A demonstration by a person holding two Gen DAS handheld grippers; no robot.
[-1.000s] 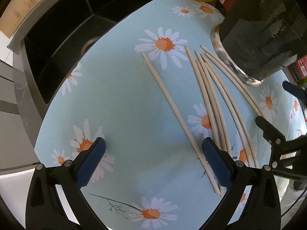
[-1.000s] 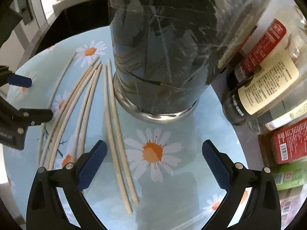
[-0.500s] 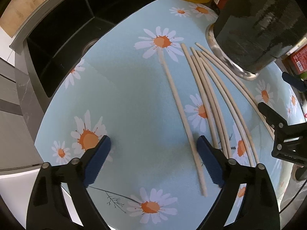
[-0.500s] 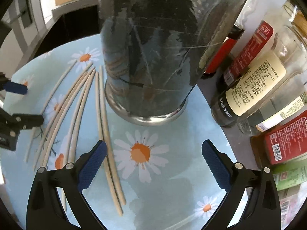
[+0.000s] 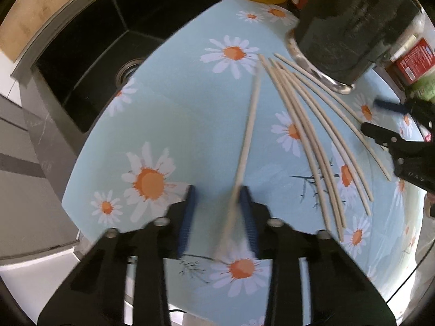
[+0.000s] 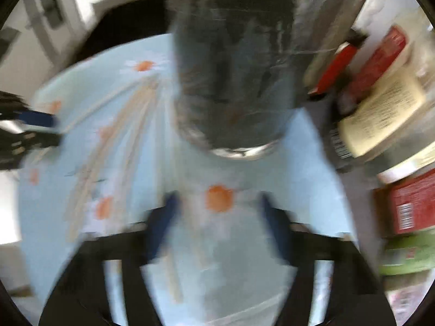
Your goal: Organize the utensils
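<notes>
Left wrist: slim wooden chopstick point(image 5: 248, 133) between closing left gripper point(image 5: 217, 217) blue ribbed pads.

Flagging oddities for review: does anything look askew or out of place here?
One chopstick lies apart from the fanned bunch of chopsticks on the daisy mat, angled differently. Its near end sits between the closing jaws of the left gripper. Nothing looks spilled or damaged.
</notes>
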